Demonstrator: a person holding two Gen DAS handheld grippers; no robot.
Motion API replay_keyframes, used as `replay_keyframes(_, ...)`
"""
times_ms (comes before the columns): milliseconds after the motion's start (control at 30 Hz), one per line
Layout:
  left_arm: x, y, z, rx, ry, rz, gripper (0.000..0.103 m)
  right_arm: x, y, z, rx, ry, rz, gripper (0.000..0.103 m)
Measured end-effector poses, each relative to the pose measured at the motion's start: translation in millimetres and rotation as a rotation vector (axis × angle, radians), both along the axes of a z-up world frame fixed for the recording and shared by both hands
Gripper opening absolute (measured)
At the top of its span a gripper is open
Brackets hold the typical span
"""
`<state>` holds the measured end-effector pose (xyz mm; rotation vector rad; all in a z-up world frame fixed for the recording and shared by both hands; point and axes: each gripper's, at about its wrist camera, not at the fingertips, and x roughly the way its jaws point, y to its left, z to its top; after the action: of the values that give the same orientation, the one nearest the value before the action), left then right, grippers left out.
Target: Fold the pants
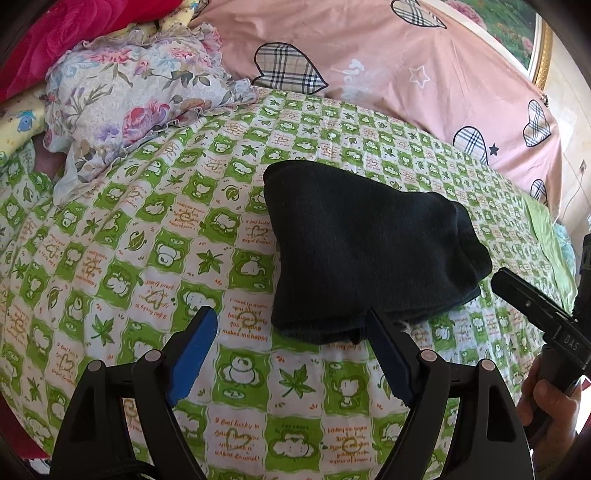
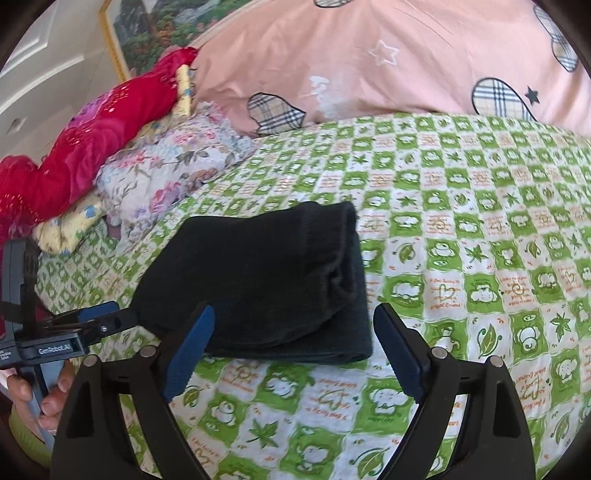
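The black pants (image 1: 369,243) lie folded into a compact bundle on the green-and-white checked bed sheet (image 1: 147,258). They also show in the right wrist view (image 2: 266,280). My left gripper (image 1: 291,325) is open and empty, its blue-padded fingers just short of the bundle's near edge, the right finger close to the fabric. My right gripper (image 2: 293,325) is open and empty, hovering over the bundle's near edge. The right gripper shows from the side in the left wrist view (image 1: 517,291). The left gripper shows in the right wrist view (image 2: 107,317) beside the bundle's left corner.
A pink quilt (image 1: 388,62) with plaid hearts lies at the back of the bed. A floral pillow (image 1: 129,99) and red bedding (image 1: 66,33) are piled at the back left. A framed picture (image 2: 147,33) hangs on the wall.
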<state>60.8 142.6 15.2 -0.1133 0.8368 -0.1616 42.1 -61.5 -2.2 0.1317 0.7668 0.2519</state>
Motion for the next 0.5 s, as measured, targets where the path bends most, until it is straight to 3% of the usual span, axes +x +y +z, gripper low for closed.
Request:
replay_keyframes(300, -19.3, -3.8, 0.9, 0.045, -0.024, 0.031, 0.085, -17.9, 16.0, 2.5, -0.059, -0.028, 0.041, 0.1)
replay_keyframes(500, -32.3, -11.1, 4.2, 0.096, -0.098, 0.088, 0.085, -27.4, 18.6, -5.9, -0.064, -0.043, 0.058, 0.102)
